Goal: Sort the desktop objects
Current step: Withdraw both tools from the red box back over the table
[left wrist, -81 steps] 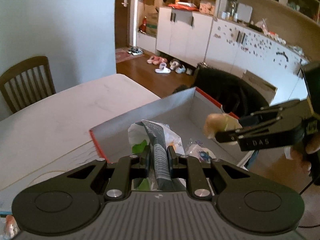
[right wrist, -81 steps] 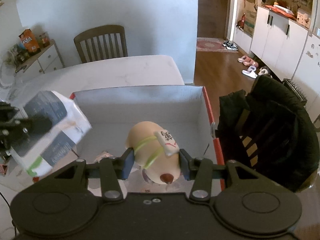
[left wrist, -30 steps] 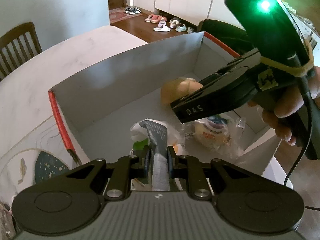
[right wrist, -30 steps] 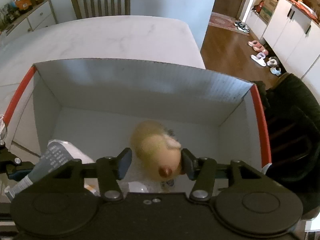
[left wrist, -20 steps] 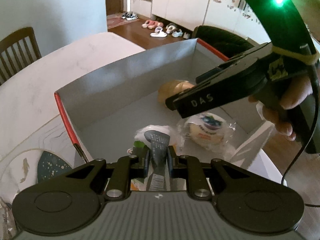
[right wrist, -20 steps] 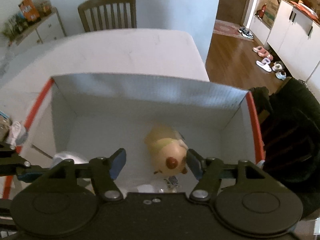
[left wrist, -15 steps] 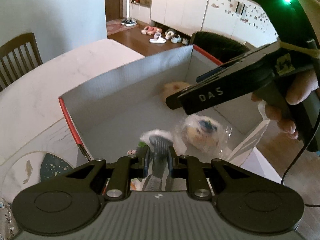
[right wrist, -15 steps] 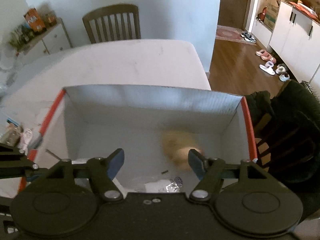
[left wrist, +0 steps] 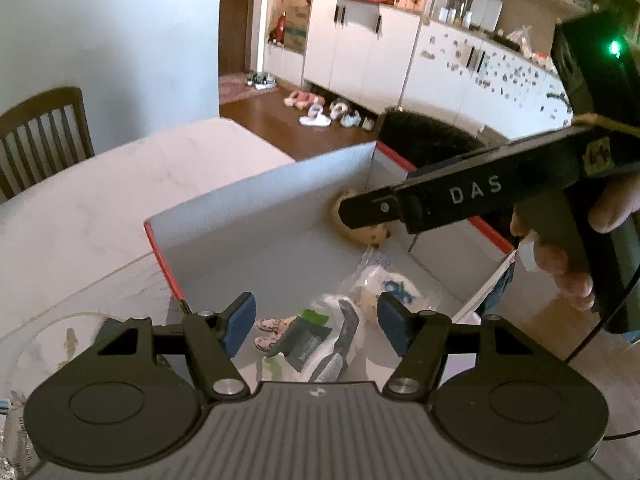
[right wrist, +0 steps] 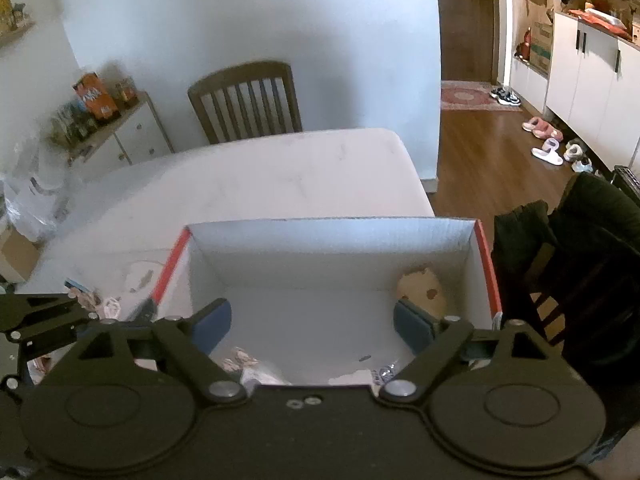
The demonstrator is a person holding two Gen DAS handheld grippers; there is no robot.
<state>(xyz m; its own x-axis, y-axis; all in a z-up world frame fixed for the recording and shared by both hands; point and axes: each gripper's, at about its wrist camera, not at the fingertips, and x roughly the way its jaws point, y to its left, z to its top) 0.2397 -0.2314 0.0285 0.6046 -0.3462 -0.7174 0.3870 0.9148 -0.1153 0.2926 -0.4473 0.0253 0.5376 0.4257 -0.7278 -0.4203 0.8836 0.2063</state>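
A white cardboard box with red edges stands on the table. In it lie a white and grey snack bag, a wrapped round bun and a small pink packet. A tan toy pig lies in the box's far right corner; in the left wrist view it is partly hidden. My left gripper is open and empty above the snack bag. My right gripper is open and empty above the box, and its side crosses the left wrist view.
The white marble table extends beyond the box. Small packets lie left of the box. A wooden chair stands at the far side. A dark jacket on a chair is right of the box.
Both grippers have opened and risen. The left one let go of the snack bag and the right one let go of the toy pig; both now lie in the box.
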